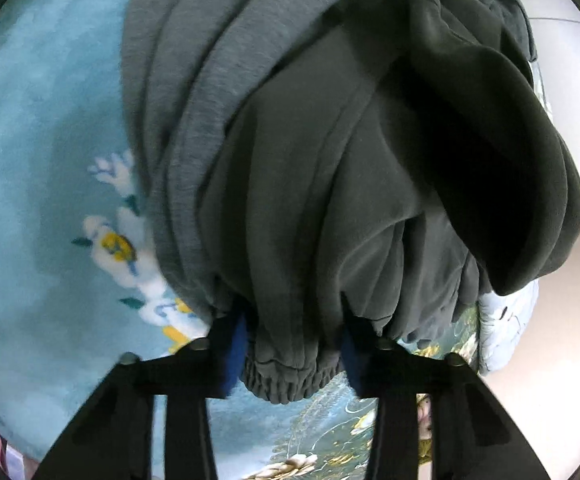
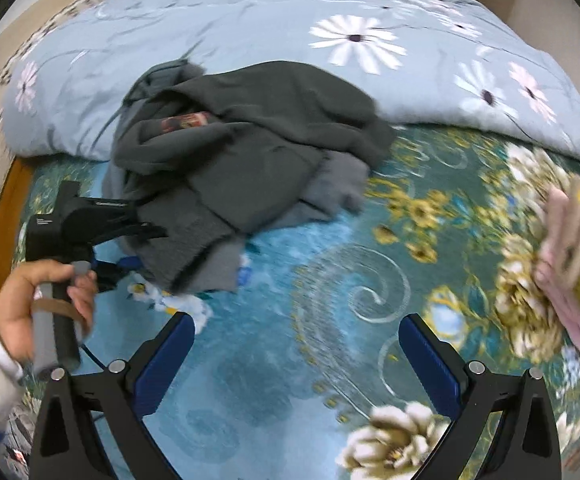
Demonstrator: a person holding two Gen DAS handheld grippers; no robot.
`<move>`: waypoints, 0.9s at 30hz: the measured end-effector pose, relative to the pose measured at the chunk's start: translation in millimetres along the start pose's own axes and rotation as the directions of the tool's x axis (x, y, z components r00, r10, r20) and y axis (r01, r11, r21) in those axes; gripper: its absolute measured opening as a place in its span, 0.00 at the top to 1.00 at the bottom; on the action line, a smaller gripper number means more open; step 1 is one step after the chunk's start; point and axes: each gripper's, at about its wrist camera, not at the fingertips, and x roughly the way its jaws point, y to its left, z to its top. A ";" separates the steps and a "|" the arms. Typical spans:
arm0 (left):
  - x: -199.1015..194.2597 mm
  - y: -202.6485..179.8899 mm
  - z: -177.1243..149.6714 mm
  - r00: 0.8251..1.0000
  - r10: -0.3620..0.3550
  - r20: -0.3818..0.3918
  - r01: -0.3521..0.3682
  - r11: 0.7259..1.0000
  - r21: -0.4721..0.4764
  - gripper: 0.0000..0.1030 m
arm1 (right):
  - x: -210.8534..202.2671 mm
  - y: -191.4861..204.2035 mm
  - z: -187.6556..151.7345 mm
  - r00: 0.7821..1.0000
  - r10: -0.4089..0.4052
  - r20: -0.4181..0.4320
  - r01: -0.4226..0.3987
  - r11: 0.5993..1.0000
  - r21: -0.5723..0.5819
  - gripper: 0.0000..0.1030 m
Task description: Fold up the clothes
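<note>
1. A dark grey garment (image 1: 330,160) is gripped by the left tongs (image 1: 290,344): its gathered elastic hem is bunched between the two blue pads, which stand close on the cloth.
2. The right tongs (image 2: 296,364) are held wide apart over the bed (image 2: 330,280), and nothing is held between them.
3. In the right wrist view the garment is seen as a rumpled heap (image 2: 241,152) at the middle-left of the bed, just near of the rolled quilt (image 2: 290,40); the left tongs are seen at the heap's left edge, held by a hand (image 2: 45,300).
4. No flat panel or clean crease is shown, so the folding is judged unfinished: the cloth remains to be spread, smoothed and folded.
5. A stack of pink and yellow cloth (image 2: 578,264) is seen at the right edge, blurred and cut off; whether it is clothing already folded cannot be told.
6. Lighter and darker grey layers are visible in the heap, so one garment or two cannot be settled.
7. A reddish patch (image 2: 185,122) in the heap is too small to be read.
</note>
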 end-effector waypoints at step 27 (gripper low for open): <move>-186.7 188.5 -143.8 0.945 0.226 0.236 -0.307 0.862 0.403 0.77 | -45.0 62.1 -63.3 0.986 0.161 -0.054 -0.160 0.987 0.023 0.00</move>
